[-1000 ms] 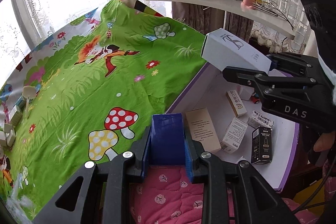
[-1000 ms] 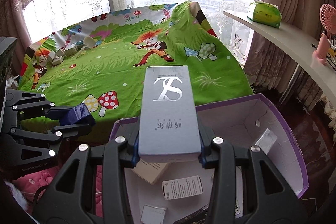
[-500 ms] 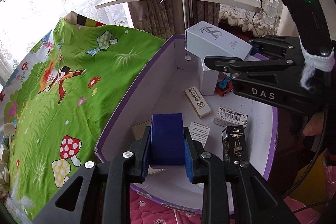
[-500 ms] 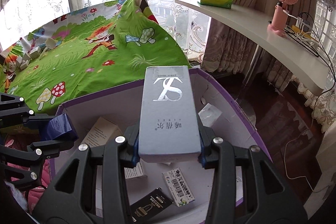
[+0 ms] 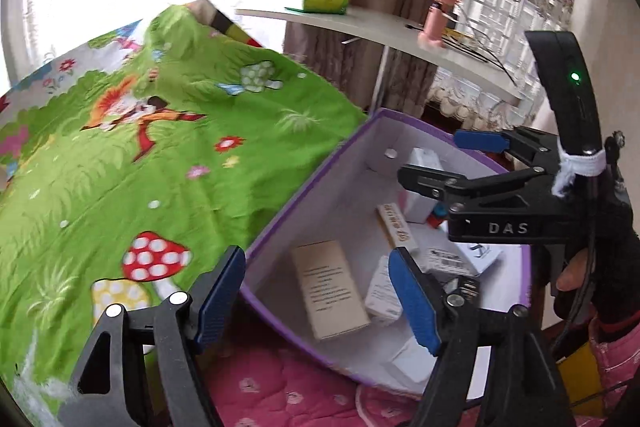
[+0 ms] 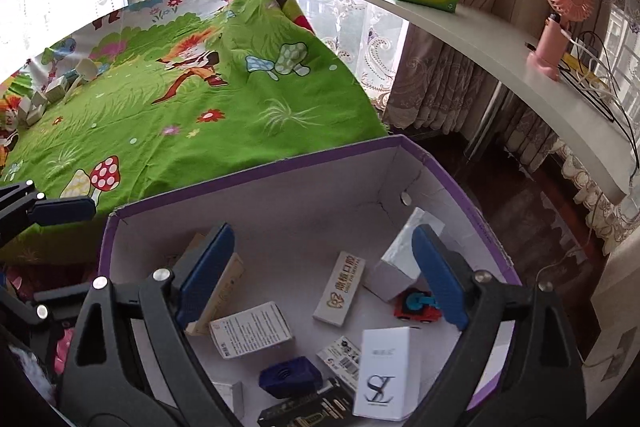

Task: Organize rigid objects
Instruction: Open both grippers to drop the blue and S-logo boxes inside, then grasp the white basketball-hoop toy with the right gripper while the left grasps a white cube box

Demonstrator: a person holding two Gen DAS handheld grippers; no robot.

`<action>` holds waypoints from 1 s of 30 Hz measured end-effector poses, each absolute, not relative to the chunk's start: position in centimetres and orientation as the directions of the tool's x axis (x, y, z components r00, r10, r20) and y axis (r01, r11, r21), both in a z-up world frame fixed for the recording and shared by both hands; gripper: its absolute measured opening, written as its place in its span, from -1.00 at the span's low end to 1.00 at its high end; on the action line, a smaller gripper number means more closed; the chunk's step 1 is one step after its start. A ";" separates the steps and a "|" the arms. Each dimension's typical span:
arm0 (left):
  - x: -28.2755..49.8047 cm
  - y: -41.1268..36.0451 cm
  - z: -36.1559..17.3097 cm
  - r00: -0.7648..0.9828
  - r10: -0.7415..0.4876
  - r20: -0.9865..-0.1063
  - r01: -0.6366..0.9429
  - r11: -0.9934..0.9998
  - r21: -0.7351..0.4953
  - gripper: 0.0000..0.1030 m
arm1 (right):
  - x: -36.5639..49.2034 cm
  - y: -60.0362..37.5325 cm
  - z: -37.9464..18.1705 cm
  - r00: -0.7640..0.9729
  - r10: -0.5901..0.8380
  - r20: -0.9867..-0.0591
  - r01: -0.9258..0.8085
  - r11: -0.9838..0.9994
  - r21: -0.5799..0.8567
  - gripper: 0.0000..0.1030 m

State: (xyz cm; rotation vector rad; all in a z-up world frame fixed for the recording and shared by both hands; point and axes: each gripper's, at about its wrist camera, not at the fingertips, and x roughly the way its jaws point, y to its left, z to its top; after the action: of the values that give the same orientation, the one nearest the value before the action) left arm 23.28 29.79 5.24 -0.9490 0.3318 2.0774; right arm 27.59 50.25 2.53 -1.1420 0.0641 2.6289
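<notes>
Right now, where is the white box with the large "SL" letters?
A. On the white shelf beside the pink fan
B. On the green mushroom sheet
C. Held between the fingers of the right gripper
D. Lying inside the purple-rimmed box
D: the white SL box lies on the floor of the purple-rimmed box among other small cartons, while the right gripper stands open above it with nothing between its fingers.

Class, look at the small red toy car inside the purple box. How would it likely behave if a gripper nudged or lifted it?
The red toy car seems to have wheels, so a nudge would probably roll it. It looks like hard plastic, likely stiff and light. Small and uneven in shape, it may twist between the pads.
</notes>
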 end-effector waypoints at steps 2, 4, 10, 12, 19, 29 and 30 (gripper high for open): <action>21.2 25.9 5.2 -0.484 0.504 -0.716 -0.685 -0.727 -0.049 0.52 | 25.4 47.1 2.4 -0.658 0.185 -0.730 -0.188 -0.979 -0.079 0.78; 19.0 21.6 4.9 -0.556 0.423 -0.715 -0.588 -0.808 -0.021 0.54 | 23.0 43.6 2.1 -0.663 0.119 -0.739 -0.097 -0.993 -0.073 0.78; 12.4 7.7 3.0 -0.658 0.162 -0.736 -0.247 -0.969 0.007 0.57 | 13.9 31.2 -0.2 -0.600 -0.125 -0.790 0.185 -0.983 0.015 0.79; 10.5 3.7 2.4 -0.670 0.071 -0.739 -0.136 -0.990 0.027 0.57 | 10.5 26.8 -1.3 -0.568 -0.179 -0.803 0.254 -0.967 0.036 0.79; 8.1 -8.2 2.1 -0.663 -0.027 -0.748 0.134 -0.987 -0.083 0.57 | -3.3 15.3 -2.9 -0.543 -0.244 -0.804 0.299 -0.950 0.086 0.81; 4.3 -12.7 2.5 -0.648 -0.095 -0.756 0.206 -0.977 -0.053 0.58 | -19.2 7.1 -3.4 -0.555 -0.143 -0.819 0.208 -0.978 0.030 0.84; 3.7 -12.7 2.5 -0.648 -0.088 -0.757 0.199 -0.978 -0.056 0.58 | -19.9 6.7 -3.6 -0.557 -0.125 -0.821 0.210 -0.978 0.006 0.75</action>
State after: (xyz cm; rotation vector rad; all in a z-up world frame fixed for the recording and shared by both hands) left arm 3.68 -12.68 2.52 -1.3647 -0.2225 2.9966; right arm -19.86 6.73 -3.55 -1.5421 -0.1554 2.9493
